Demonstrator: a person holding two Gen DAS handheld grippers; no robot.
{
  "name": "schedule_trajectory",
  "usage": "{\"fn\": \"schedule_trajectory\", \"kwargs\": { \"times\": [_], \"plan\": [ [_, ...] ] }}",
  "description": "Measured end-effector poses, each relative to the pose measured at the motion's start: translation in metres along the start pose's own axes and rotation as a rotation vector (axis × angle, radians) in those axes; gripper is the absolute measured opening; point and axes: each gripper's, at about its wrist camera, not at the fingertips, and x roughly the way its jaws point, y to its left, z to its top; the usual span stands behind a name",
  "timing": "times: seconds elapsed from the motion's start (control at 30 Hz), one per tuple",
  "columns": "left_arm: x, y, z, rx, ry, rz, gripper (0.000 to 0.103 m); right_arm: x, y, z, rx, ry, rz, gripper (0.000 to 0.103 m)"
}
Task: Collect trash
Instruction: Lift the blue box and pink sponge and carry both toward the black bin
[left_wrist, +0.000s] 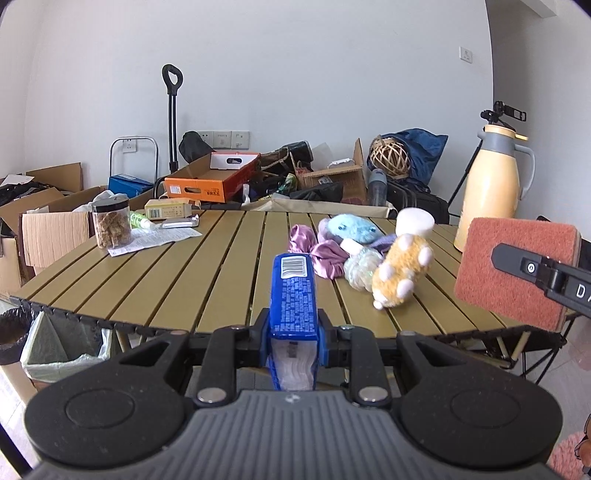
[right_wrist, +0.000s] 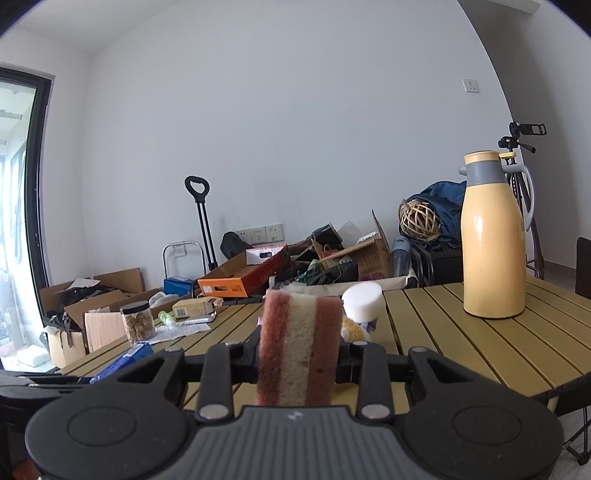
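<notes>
Where right view hides it, left shows bin (left_wrist: 62, 354) (lined).

A lived-in home room: slatted folding table (left_wrist: 155, 273), cardboard boxes (left_wrist: 44, 206) along the wall, thermos jug (right_wrist: 493, 236).

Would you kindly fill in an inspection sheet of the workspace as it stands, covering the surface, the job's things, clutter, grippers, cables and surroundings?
Surface: slatted table, mostly bare in the middle.
Job's things: blue packet and sponge, both held; lined bin below the table's left edge.
Clutter: plush toys, purple cloth, jar, paper sheet, small box, yellow thermos.
Grippers: left gripper shut on the blue packet; right gripper shut on the sponge.
Cables: nothing seen.
Surroundings: cardboard boxes, orange box, hand trolley, tripod by the white wall.
</notes>
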Motion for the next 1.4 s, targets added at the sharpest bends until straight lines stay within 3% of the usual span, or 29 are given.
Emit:
{"fn": "schedule_trajectory", "kwargs": {
  "times": [0.5,1.03,1.4],
  "plan": [
    [-0.009,-0.006,-0.040,0.027,0.102,-0.009,0.024,-0.024,-0.024,-0.049,0.007,0.178,-0.038,0.031],
    [0.031,0.003,-0.098,0.020,0.330,0.020,0.024,-0.011,-0.038,-0.111,0.042,0.427,-0.076,0.031],
    [0.055,0.006,-0.126,0.026,0.441,0.022,0.024,-0.001,-0.049,-0.143,0.067,0.542,-0.117,0.031]
  ]
}}
